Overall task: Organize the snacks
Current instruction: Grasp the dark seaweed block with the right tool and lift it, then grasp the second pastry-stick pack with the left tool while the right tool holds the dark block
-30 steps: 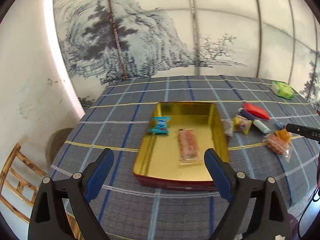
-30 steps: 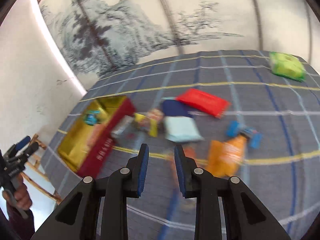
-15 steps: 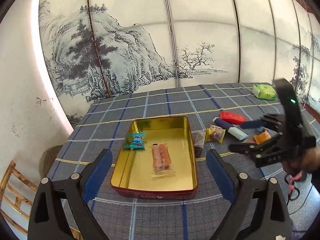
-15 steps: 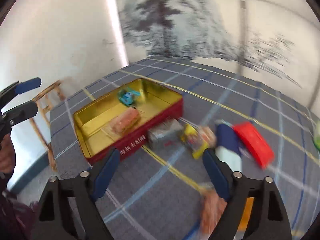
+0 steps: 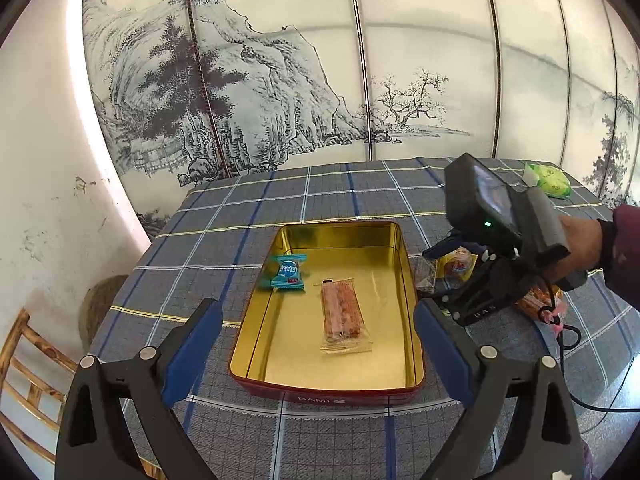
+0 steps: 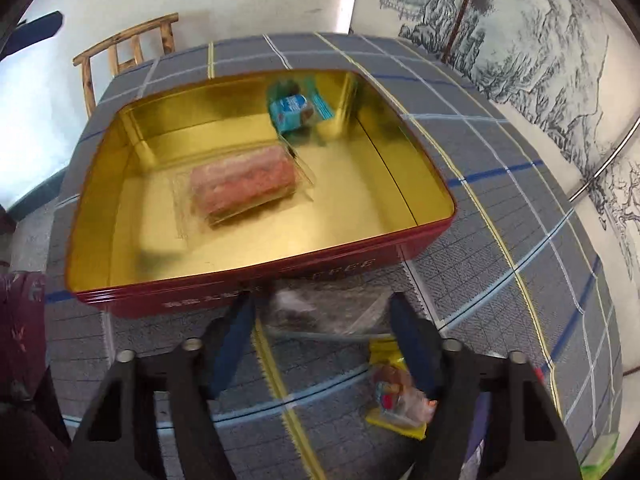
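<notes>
step: next snack is being picked | right gripper jaws closing astride clear dark packet lying on table against tin, not yet pinched | left gripper jaws spread, empty | next: packet to be clamped, lifted into tin
</notes>
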A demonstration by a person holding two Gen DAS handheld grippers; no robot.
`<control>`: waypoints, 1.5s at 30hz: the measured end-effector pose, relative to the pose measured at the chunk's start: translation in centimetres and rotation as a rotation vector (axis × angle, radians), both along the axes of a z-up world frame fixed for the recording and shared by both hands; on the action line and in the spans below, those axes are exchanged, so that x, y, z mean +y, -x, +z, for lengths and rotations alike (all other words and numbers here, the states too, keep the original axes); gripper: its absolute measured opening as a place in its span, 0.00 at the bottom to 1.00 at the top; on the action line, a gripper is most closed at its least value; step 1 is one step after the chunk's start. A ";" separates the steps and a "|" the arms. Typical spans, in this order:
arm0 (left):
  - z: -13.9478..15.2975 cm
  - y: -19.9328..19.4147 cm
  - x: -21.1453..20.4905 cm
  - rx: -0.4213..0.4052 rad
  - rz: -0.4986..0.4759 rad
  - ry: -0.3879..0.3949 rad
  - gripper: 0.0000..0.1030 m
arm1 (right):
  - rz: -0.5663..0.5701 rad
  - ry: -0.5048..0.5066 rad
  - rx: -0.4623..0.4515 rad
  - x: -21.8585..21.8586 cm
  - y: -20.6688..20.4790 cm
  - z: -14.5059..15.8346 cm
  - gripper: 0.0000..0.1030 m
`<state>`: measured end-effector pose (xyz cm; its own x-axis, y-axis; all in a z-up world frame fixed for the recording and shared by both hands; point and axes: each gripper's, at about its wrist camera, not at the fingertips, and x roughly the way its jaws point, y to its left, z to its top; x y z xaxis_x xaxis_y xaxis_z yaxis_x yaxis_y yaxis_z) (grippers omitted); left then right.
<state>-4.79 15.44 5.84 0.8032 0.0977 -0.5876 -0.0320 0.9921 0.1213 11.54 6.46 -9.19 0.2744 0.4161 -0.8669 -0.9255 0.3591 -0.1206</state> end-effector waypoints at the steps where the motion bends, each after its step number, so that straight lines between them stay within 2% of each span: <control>1: -0.1 -0.2 0.0 0.002 -0.001 0.000 0.92 | 0.009 0.007 0.013 0.2 -0.3 -0.2 0.62; 5: -0.5 -0.8 -0.2 0.017 0.000 -0.005 0.92 | 0.032 0.029 0.051 0.4 -1.2 -0.6 0.61; 8: -0.6 -0.9 -0.2 0.029 0.006 -0.008 0.92 | 0.015 0.035 0.023 0.0 -0.4 -0.2 0.59; 10: -0.5 -0.9 -0.3 0.025 0.004 -0.007 0.92 | -0.008 -0.013 0.000 -1.4 1.1 1.3 0.59; 12: -0.4 -0.6 -0.6 0.014 -0.014 -0.007 0.92 | -0.059 -0.101 -0.015 -3.9 3.1 3.4 0.59; 15: -0.2 -0.2 -1.7 0.011 -0.058 -0.003 0.92 | -0.213 -0.262 -0.046 -10.3 6.1 6.2 0.59; 18: 0.0 -0.1 -3.9 0.025 -0.129 -0.002 0.92 | -0.455 -0.361 -0.090 -18.1 8.5 6.9 0.59; 22: 0.1 -0.1 -7.1 0.078 -0.245 0.052 0.92 | -0.809 -0.382 -0.113 -28.4 10.2 4.6 0.59; 24: 0.0 -0.4 -8.9 0.110 -0.291 0.079 0.92 | -0.939 -0.379 -0.127 -32.1 10.8 3.4 0.59; 27: -0.4 -1.4 -11.5 0.172 -0.352 0.136 0.92 | -1.064 -0.370 -0.141 -35.9 11.1 2.0 0.59; 31: -1.7 -3.6 -15.2 0.271 -0.405 0.208 0.92 | -1.124 -0.398 -0.122 -38.4 10.6 0.8 0.59; 35: -3.3 -6.9 -18.7 0.373 -0.418 0.283 0.92 | -1.111 -0.441 -0.093 -38.5 10.2 -0.4 0.59; 37: -4.0 -8.3 -19.7 0.397 -0.384 0.283 0.89 | -1.089 -0.458 -0.083 -38.1 10.1 -0.9 0.59; 40: -5.5 -10.9 -20.6 0.464 -0.320 0.322 0.77 | -1.078 -0.472 -0.075 -37.6 9.7 -1.6 0.59; 45: -8.5 -13.6 -20.9 0.591 -0.219 0.398 0.76 | -1.056 -0.510 -0.050 -37.7 9.7 -1.6 0.59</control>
<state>8.83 -5.45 -2.68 0.3187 -0.3384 -0.8854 0.1303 0.9409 -0.3127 1.84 -31.23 -10.76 0.7200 0.2579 -0.6443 -0.1378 0.9630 0.2315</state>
